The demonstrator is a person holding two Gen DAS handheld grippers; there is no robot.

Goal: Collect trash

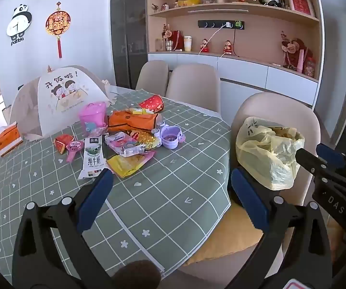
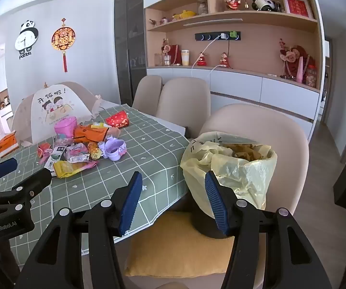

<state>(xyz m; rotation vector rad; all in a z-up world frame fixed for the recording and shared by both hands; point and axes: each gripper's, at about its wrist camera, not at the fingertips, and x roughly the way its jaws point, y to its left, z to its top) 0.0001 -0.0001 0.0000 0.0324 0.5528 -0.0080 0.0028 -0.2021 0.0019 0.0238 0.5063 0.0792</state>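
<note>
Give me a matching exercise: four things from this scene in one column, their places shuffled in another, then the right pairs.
Things:
1. milk carton
2. yellow-lined bin
3. panda clock
4. red paper cup

Places:
A. on the wall
B. on the chair seat
C. lying at the far side of the trash pile
D. lying at the pile's near edge

Pairs: 1-D, 2-B, 3-A, 4-C

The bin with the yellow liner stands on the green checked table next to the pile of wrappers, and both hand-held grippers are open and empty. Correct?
Not quite. The bin with the yellow liner stands on the seat of the beige chair beside the table, not on it, as the right wrist view shows. The pile of wrappers is on the table, and both hand-held grippers, left and right, are open and empty.
</note>
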